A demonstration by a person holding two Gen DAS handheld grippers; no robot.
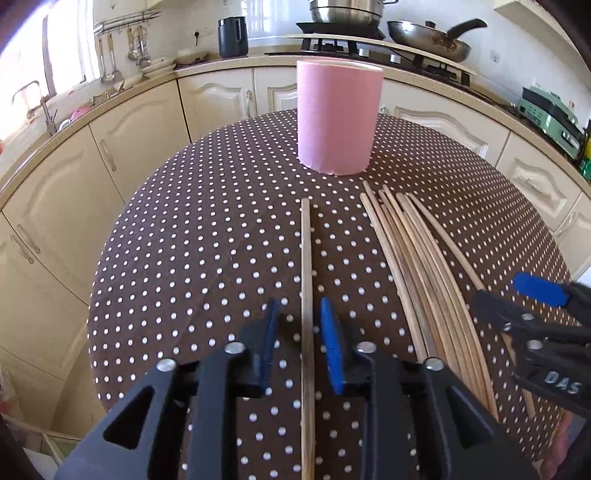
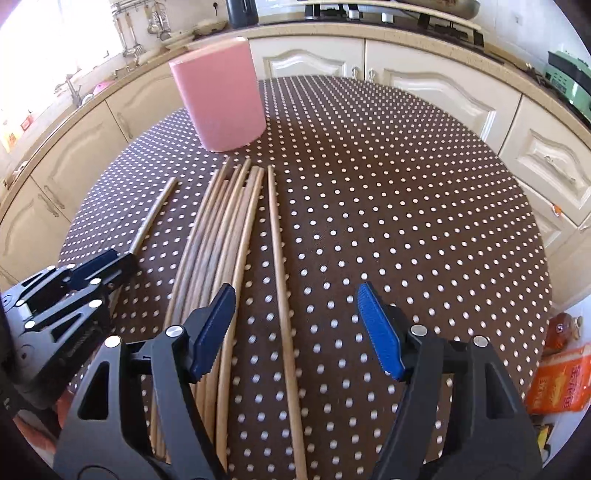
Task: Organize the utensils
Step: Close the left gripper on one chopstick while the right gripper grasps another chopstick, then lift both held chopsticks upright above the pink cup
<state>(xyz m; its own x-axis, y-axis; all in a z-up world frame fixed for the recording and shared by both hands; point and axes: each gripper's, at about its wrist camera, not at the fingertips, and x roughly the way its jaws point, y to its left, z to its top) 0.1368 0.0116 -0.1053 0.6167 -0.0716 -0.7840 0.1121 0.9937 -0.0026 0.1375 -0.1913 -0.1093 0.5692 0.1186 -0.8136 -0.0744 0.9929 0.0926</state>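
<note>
A pink cylindrical holder (image 1: 339, 116) (image 2: 221, 98) stands upright on the brown polka-dot table (image 1: 207, 236) (image 2: 388, 192). A single wooden chopstick (image 1: 306, 288) (image 2: 154, 214) lies apart to the left of a bundle of several chopsticks (image 1: 417, 273) (image 2: 218, 236). My left gripper (image 1: 301, 332) (image 2: 101, 264) is open, its jaws on either side of the single chopstick with small gaps. One more chopstick (image 2: 280, 280) lies just right of the bundle. My right gripper (image 2: 297, 317) (image 1: 517, 295) is open wide and straddles that chopstick low over the table.
Cream kitchen cabinets (image 1: 218, 99) curve around the table. A stove with a pot (image 1: 345, 11) and a frying pan (image 1: 432, 38) is behind the holder. A black jug (image 1: 232, 37) stands on the counter. An orange bag (image 2: 557, 380) lies beside the table's right edge.
</note>
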